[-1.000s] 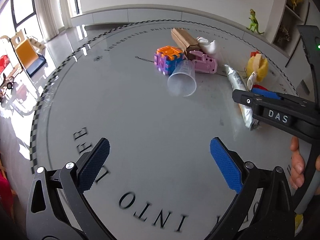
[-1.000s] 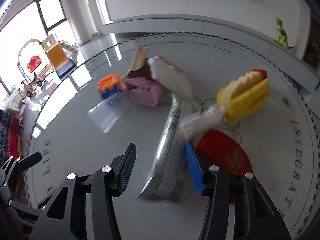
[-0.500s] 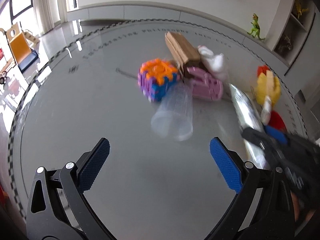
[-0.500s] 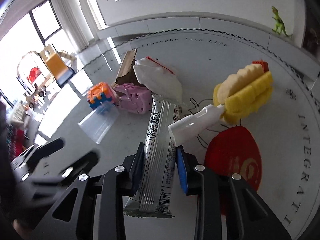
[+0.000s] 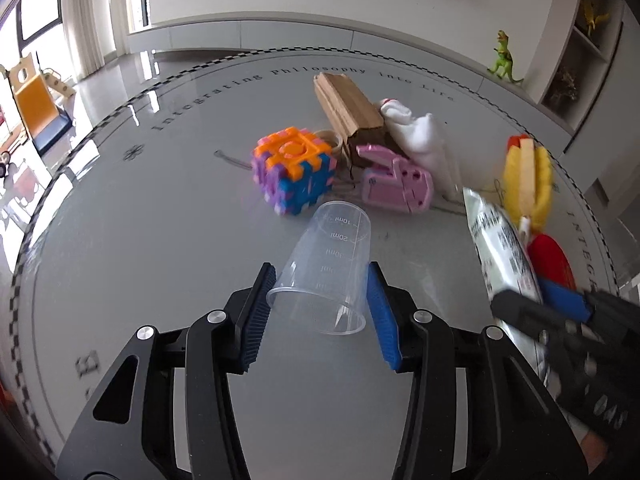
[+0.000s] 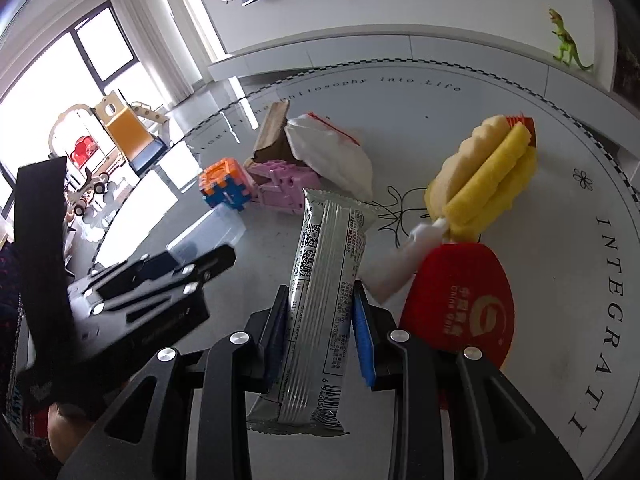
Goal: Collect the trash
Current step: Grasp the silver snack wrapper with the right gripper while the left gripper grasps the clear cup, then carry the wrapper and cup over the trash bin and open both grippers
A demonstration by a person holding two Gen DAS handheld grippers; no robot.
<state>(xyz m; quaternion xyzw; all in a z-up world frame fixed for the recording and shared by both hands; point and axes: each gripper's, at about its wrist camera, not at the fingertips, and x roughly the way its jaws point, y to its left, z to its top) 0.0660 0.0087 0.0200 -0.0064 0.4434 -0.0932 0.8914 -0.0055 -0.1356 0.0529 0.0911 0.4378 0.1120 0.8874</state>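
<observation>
A clear plastic measuring cup (image 5: 328, 264) lies on its side on the round grey table (image 5: 160, 240), its mouth toward me. My left gripper (image 5: 320, 300) is closing around it, and its blue pads touch the cup's sides near the rim. A silver snack wrapper (image 6: 328, 264) is lifted, with my right gripper (image 6: 320, 320) shut on its middle. The left wrist view shows the same wrapper (image 5: 500, 248) and the right gripper (image 5: 540, 304) at the right edge. In the right wrist view the cup (image 6: 208, 232) is partly hidden behind the left gripper (image 6: 192, 258).
Beyond the cup stand a colourful puzzle cube (image 5: 294, 176), a pink toy (image 5: 396, 184), a brown paper bag (image 5: 348, 112) and a white plastic bag (image 5: 420, 136). A yellow sponge brush (image 6: 484, 176) and a red disc (image 6: 460, 304) lie right of the wrapper.
My left gripper moved forward to the cup and narrowed from wide open until its pads met the cup. My right gripper shut on the wrapper and lifted it slightly.
</observation>
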